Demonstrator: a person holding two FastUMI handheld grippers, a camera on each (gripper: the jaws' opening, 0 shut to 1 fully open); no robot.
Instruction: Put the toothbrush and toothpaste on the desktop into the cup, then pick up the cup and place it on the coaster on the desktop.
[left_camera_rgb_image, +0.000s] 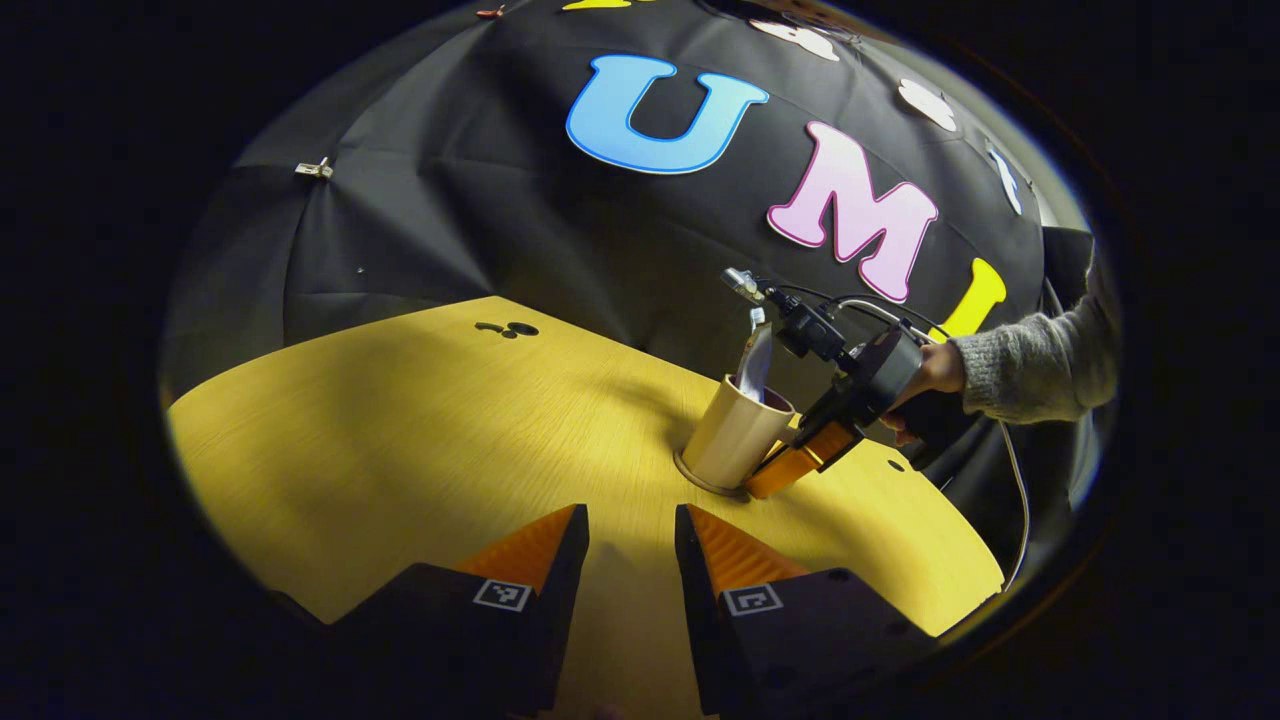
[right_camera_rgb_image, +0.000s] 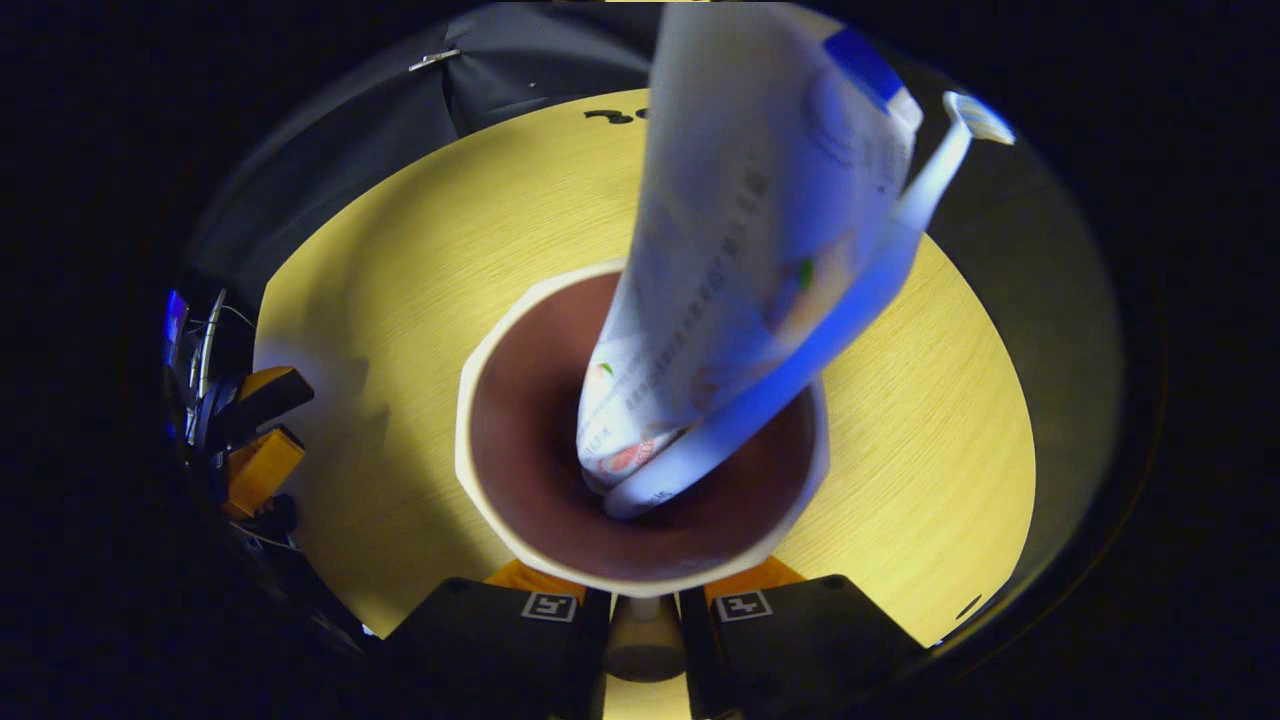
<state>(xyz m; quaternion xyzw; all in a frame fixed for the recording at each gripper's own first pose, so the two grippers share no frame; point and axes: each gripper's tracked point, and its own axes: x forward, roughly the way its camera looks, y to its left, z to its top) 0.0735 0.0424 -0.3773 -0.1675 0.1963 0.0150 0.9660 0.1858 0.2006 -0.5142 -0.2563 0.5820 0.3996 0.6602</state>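
Beige cup (right_camera_rgb_image: 640, 560), brown inside: holds toothpaste (right_camera_rgb_image: 740, 240) and toothbrush (right_camera_rgb_image: 850, 300), both leaning on the far rim. It sits on the coaster (left_camera_rgb_image: 700, 478) on the worktop (left_camera_rgb_image: 400, 430). Right gripper (right_camera_rgb_image: 645, 610) clamped across its near wall (likely for carrying). Left gripper (left_camera_rgb_image: 630, 560) apart, idle, holding nothing.

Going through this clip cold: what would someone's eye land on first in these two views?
Probably the cup, seen from above in the right gripper view, with the toothpaste and toothbrush leaning out of it. In the left gripper view the same cup stands on a round coaster on the yellow desktop, with the right gripper at its side, held by a hand. The left gripper hangs open over bare wood.
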